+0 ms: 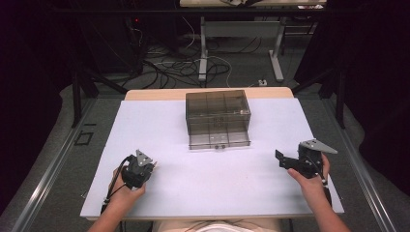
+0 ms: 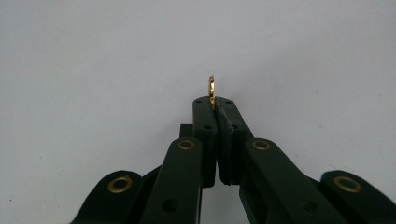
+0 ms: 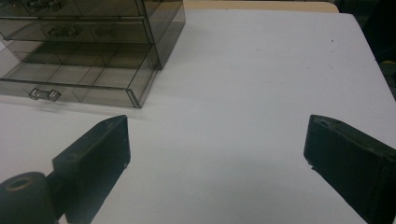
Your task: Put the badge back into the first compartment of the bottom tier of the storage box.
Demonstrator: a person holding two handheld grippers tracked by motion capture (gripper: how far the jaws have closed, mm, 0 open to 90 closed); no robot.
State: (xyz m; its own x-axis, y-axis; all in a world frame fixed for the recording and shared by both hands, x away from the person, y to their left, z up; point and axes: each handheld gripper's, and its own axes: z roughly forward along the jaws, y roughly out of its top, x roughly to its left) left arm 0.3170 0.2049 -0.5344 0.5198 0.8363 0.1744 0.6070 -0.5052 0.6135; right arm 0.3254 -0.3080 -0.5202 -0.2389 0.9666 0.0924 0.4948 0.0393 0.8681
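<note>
I have the left gripper clenched on a small gold ring, held edge-on at the jaw tips above the white table surface, near its front left; the right gripper is released, jaws wide apart, at the front right; the smoky clear drawer box stands mid-table, its lowest drawer pulled out.

A white tabletop carries the things. A smoky clear drawer box stands at its far middle, its lowest drawer pulled out.
</note>
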